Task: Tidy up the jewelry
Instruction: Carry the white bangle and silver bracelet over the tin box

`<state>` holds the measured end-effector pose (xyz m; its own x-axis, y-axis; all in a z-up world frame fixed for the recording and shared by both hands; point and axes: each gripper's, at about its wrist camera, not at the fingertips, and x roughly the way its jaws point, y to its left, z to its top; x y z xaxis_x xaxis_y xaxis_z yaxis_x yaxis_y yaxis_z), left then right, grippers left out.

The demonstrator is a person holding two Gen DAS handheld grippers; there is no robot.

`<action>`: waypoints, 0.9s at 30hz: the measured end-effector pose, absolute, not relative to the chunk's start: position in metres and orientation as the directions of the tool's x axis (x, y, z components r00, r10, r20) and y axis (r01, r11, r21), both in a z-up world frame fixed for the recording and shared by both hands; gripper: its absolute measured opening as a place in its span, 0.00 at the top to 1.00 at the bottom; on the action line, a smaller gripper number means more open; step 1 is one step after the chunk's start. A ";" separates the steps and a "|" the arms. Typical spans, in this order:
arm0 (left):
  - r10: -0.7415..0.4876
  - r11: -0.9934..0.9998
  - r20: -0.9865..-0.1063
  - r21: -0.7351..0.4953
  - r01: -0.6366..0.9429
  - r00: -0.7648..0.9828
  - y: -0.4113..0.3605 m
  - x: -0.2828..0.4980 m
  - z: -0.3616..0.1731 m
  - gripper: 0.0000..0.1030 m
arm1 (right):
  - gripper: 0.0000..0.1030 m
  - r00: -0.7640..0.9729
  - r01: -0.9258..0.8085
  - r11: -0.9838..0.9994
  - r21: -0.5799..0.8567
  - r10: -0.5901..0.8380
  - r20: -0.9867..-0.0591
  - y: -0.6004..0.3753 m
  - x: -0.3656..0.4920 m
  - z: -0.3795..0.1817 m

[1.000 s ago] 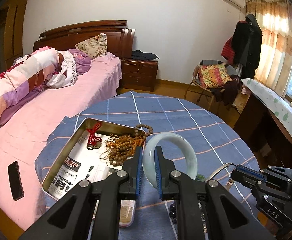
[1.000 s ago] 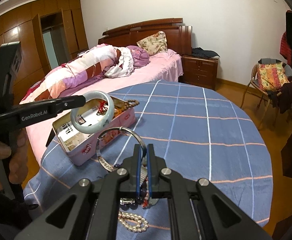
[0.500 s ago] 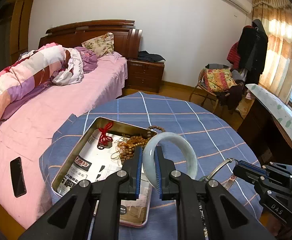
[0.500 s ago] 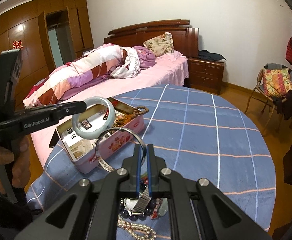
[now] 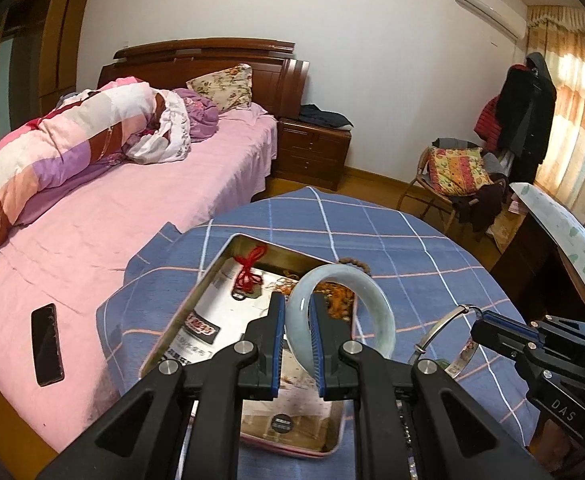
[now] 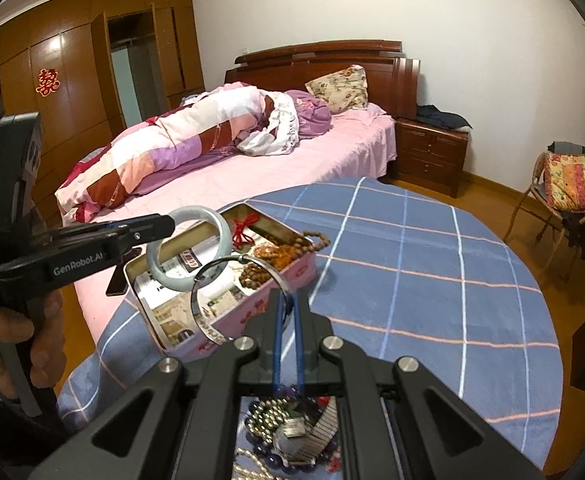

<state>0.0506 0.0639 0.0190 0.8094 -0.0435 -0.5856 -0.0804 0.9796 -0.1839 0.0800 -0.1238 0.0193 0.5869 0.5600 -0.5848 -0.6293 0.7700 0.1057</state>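
My left gripper (image 5: 297, 312) is shut on a pale jade bangle (image 5: 376, 304) and holds it above the open metal tin (image 5: 212, 276). The tin holds a red knotted charm (image 5: 248, 270) and brown bead strings (image 5: 338, 304). In the right wrist view the left gripper (image 6: 168, 224) holds the bangle (image 6: 164, 270) over the tin (image 6: 276, 296). My right gripper (image 6: 288, 304) is shut on a silver bangle (image 6: 202, 320), just beside the tin's near wall. The silver bangle (image 5: 438, 330) and right gripper (image 5: 478, 326) show at the right in the left wrist view.
The round table has a blue checked cloth (image 6: 432, 280). A pile of pearls, beads and a watch (image 6: 292, 432) lies under my right gripper. A pink bed (image 5: 92, 220) with a phone (image 5: 46, 344) stands close on the left. A chair (image 5: 452, 176) is behind the table.
Both grippers have moved left toward the tin with their bangles. The jade bangle now hangs over the tin's inside and the silver bangle is at its near wall.
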 end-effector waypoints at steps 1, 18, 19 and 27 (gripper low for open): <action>-0.040 0.979 -0.586 -0.185 -0.086 0.809 0.066 0.051 0.019 0.89 | 0.93 0.583 -0.632 0.767 0.108 0.562 -0.587 -0.121 0.082 0.019; 0.012 0.969 -0.612 -0.187 -0.159 0.790 0.106 0.061 0.003 0.89 | 0.93 0.520 -0.702 0.709 0.065 0.573 -0.634 -0.057 0.094 0.014; 0.014 0.970 -0.614 -0.184 -0.161 0.789 0.106 0.062 0.003 0.89 | 0.93 0.519 -0.704 0.707 0.063 0.573 -0.635 -0.054 0.095 0.015; 0.017 0.974 -0.626 -0.167 -0.155 0.780 0.112 0.072 -0.001 0.89 | 0.93 0.504 -0.716 0.697 0.051 0.565 -0.654 -0.036 0.103 0.011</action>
<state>0.0716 0.1116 -0.0010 0.7798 0.0171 -0.6258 -0.1550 0.9738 -0.1665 0.1029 -0.0357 0.0106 0.5037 0.5648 -0.6537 -0.7155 0.6967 0.0506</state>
